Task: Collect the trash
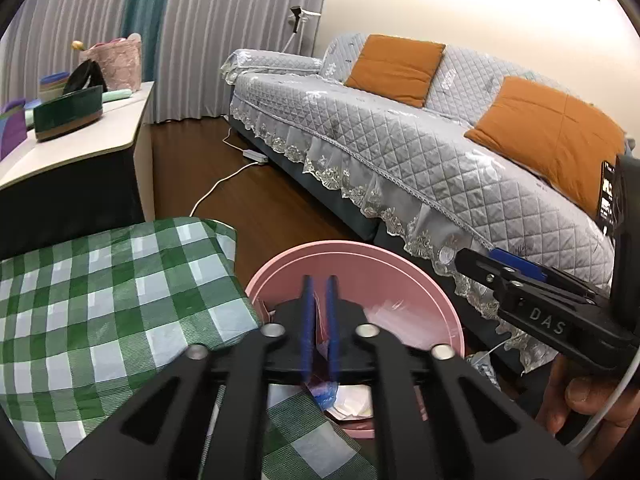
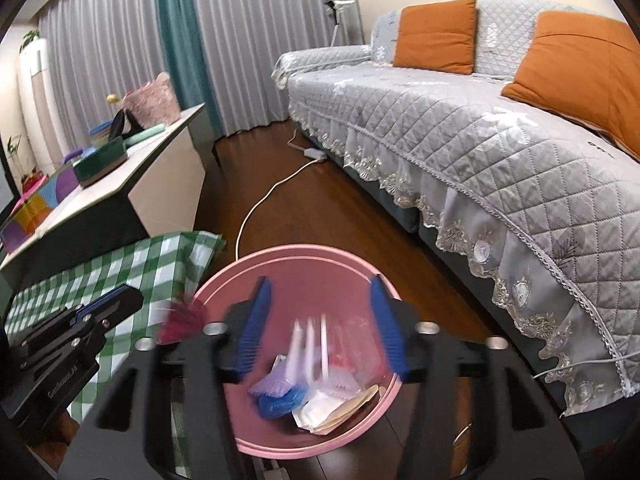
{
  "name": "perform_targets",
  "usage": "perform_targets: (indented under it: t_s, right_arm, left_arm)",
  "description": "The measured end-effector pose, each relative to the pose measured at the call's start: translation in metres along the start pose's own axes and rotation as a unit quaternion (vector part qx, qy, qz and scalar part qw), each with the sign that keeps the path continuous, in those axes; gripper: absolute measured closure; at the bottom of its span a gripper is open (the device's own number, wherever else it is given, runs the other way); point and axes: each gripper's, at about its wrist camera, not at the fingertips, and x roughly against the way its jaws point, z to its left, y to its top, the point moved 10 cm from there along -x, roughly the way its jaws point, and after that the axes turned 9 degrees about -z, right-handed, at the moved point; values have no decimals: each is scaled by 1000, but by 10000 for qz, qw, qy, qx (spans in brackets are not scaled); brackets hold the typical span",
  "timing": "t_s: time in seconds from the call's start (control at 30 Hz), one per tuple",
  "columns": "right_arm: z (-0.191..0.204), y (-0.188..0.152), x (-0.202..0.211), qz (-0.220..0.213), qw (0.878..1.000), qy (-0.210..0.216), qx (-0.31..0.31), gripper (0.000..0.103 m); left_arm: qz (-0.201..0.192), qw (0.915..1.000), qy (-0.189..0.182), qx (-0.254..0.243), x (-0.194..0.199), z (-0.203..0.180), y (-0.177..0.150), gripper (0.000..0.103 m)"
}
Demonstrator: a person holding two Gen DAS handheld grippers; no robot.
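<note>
A pink bin (image 2: 304,440) is seen at the bottom centre of the right wrist view, standing on dark wood floor between a table with a green checked cloth (image 2: 160,264) at lower left and a grey quilted sofa (image 2: 460,128) at right. Trash (image 2: 320,392) lies inside it: a blue crumple, white and cream paper, clear plastic. A white scrap is blurred above the pile, between the blue fingers of the right gripper (image 2: 320,328), whose jaws are spread wide and touch nothing. The left gripper (image 2: 112,300) is seen at the lower left edge of that view, with a blurred red scrap (image 2: 184,320) just beyond its tip, over the bin's rim.

In the left wrist view the bin (image 1: 360,264) is placed at lower centre, partly hidden by the left gripper (image 1: 319,328). Its jaws are only slightly parted; a reddish scrap shows in the narrow gap, but whether it is pinched cannot be told. The right gripper (image 1: 480,264) enters from the right edge, held by a hand (image 1: 576,396).
</note>
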Motion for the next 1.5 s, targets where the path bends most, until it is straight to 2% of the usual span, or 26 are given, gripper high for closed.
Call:
perform_targets:
  t_s: [0.1, 0.27, 0.37, 0.47, 0.63, 0.7, 0.77, 0.83, 1.17, 1.33, 1.5]
  right_arm:
    - [0, 3, 3, -27, 10000, -23, 11, 48]
    - [-1, 13, 15, -111, 9999, -73, -72, 37]
    - [-1, 23, 28, -191, 9996, -100, -157, 27]
    - [6, 33, 46, -260, 9995, -76, -175, 17]
    - [26, 46, 80, -343, 9994, 62, -65, 5]
    - [35, 52, 96, -387, 9992, 119, 29, 5]
    - [43, 55, 114, -411, 9989, 165, 155, 5]
    - [50, 57, 128, -402, 9987, 199, 238, 5]
    - [81, 47, 185, -471, 9969, 385, 501, 5]
    - [96, 23, 204, -440, 9954, 535, 664, 5]
    - [101, -3, 223, -435, 9949, 454, 788, 5]
  left_arm:
    - [-44, 9999, 77, 94, 5, 8, 4, 84]
    - [-123, 9998, 165, 60, 22, 12, 13, 81]
    - [-235, 9993, 275, -32, 40, 14, 23, 62]
    - [-394, 9982, 445, -88, 65, 23, 36, 51]
    - [-682, 9943, 815, -88, 117, 41, 56, 28]
    - [-770, 9924, 957, -87, 136, 47, 62, 19]
    - [-822, 9904, 1109, -63, 159, 55, 64, 18]
    - [-860, 9883, 1256, -32, 178, 62, 64, 11]
    - [-789, 9776, 1952, -56, 262, 78, 41, 8]
    - [-788, 9732, 2160, -87, 293, 75, 25, 8]
    - [-805, 9656, 2465, 190, 322, 82, 6, 8]
